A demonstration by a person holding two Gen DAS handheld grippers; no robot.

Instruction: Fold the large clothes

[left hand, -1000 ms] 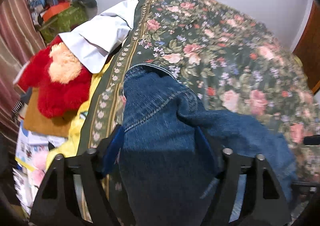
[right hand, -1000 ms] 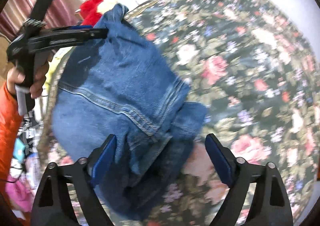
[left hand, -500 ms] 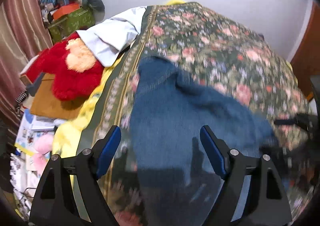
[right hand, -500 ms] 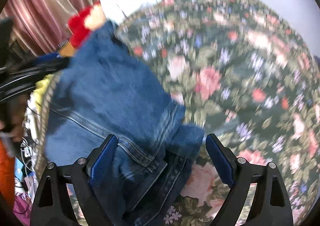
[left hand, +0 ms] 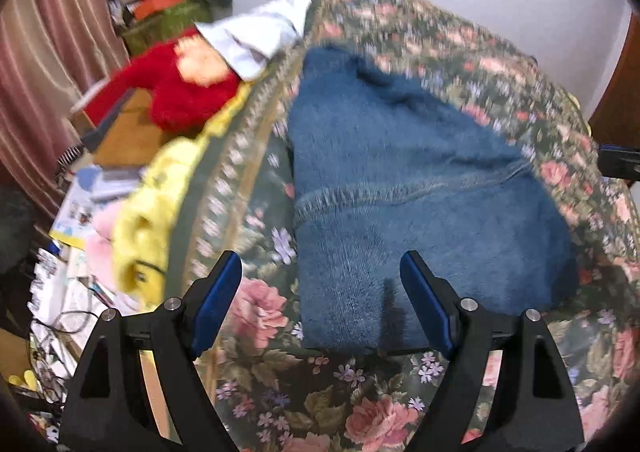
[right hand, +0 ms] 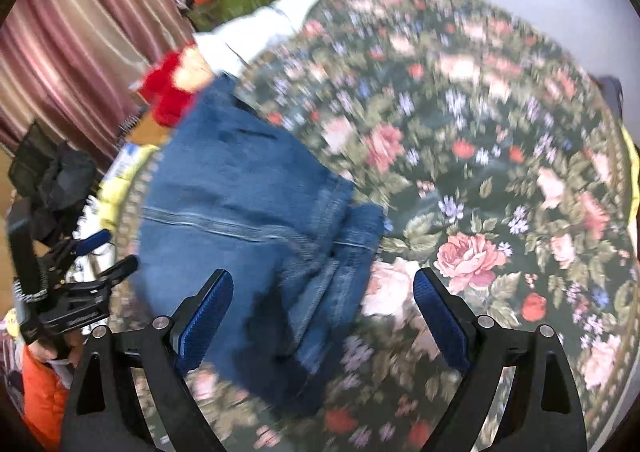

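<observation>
Jeans are lying folded on the floral bedspread, near its left border. Left gripper is hovering spread apart over their near edge, holding nothing. Right gripper is likewise gaping, empty, above their right-hand fold.

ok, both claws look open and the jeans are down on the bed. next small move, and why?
Probably bring the right claw down onto the jeans at the bunched waistband near its fingers and flatten it. Both claws are open and hold nothing; the left claw sits over the smoother near edge. The fold lies on the floral bedspread, lumpy on the right side.
</observation>
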